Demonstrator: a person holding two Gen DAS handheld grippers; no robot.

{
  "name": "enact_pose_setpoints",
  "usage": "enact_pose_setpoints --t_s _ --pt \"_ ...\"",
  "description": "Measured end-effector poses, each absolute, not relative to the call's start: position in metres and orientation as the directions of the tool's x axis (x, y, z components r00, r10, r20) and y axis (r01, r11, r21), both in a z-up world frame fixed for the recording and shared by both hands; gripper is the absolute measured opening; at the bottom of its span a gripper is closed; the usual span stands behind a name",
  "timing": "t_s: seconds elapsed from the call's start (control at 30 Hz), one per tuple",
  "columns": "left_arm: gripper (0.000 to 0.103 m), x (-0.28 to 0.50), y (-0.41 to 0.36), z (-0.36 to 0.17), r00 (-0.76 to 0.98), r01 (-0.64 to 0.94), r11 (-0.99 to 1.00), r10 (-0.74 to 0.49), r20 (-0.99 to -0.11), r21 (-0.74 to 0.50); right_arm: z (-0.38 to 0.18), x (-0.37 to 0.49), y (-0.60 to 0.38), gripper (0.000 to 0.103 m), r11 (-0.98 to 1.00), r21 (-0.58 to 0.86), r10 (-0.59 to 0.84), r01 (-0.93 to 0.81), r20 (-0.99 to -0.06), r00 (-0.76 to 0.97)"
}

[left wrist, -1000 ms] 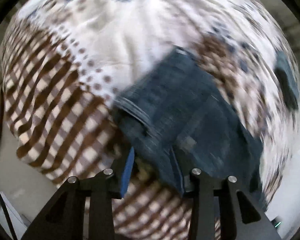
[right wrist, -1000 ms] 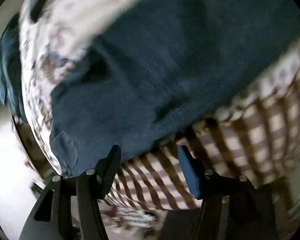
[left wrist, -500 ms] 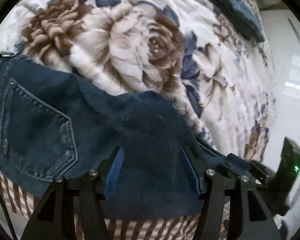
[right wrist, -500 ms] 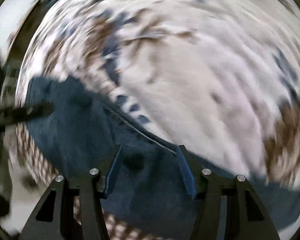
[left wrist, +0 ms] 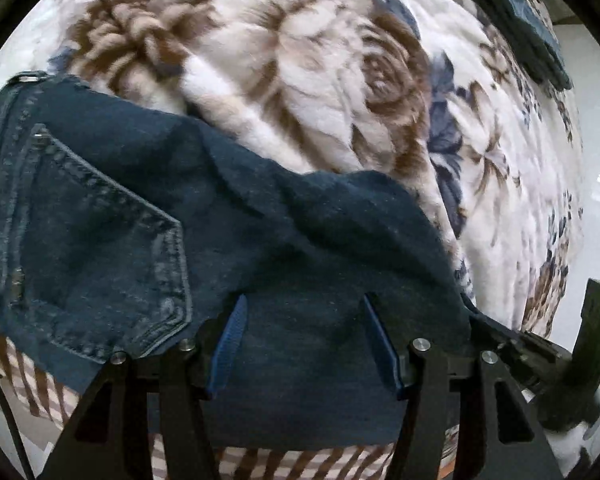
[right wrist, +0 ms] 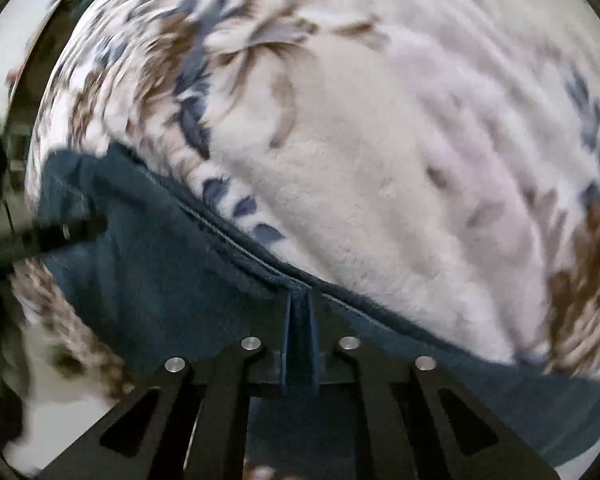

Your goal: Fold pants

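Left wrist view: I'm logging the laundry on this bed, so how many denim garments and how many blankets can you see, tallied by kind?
Dark blue denim pants under the open left gripper, back pocket showing: 1
Folded dark blue denim garment at the far edge: 1
Plush floral blanket, cream and brown: 1
Total: 3

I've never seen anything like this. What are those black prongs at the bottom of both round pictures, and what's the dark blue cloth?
No robot here: a person holds a two-fingered gripper in each hand, each with a fisheye camera looking along its fingers. The prongs are those fingers. In the left-hand view, the left gripper is open over dark jeans lying on a flowered blanket; another dark folded garment lies farther off. In the right-hand view, the right gripper is shut on the jeans' edge.
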State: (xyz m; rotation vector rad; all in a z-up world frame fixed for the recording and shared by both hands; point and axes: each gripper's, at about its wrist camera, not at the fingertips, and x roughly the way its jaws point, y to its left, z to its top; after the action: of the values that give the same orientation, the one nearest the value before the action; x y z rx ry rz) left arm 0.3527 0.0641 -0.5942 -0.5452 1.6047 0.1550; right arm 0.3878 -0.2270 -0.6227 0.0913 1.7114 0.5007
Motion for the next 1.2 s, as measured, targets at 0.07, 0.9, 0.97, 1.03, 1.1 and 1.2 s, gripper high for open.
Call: enact_pose_setpoints --t_s 0.07,0.9,0.97,1.03,1.1,1.2 --pt "0.056 0.35 0.072 -0.583 0.015 -0.441 0.868 -0.248 -0.969 -0.229 -0.61 0.405 -0.236 0.027 0.881 0.464 0.433 -0.095 -0.87 -0.237" --pt "0.045 0.429 0.049 -0.608 -0.3 -0.345 0.928 -0.248 -0.921 -0.138 -0.573 0.383 -0.099 0.004 0.501 0.694 0.692 -0.518 -0.68 -0.242" --pt "0.036 0.425 0.05 -0.611 -0.29 -0.34 0.93 -0.241 -0.926 -0.136 -0.579 0.381 -0.097 0.007 0.486 0.719 0.696 -0.496 -0.662 -0.277" --pt "0.036 0.418 0.056 -0.612 -0.273 -0.359 0.921 -0.261 -0.926 -0.154 -0.586 0.388 -0.108 0.007 0.471 0.778 0.725 -0.415 -0.609 -0.321" --pt "0.035 0.412 0.059 -0.61 -0.251 -0.375 0.912 -0.275 -0.928 -0.168 -0.588 0.398 -0.129 0.015 0.429 0.848 0.783 -0.31 -0.521 -0.339" --pt "0.035 0.409 0.056 -0.608 -0.228 -0.382 0.906 -0.282 -0.932 -0.181 -0.598 0.416 -0.164 0.071 0.427 0.896 0.846 -0.122 -0.444 -0.297"
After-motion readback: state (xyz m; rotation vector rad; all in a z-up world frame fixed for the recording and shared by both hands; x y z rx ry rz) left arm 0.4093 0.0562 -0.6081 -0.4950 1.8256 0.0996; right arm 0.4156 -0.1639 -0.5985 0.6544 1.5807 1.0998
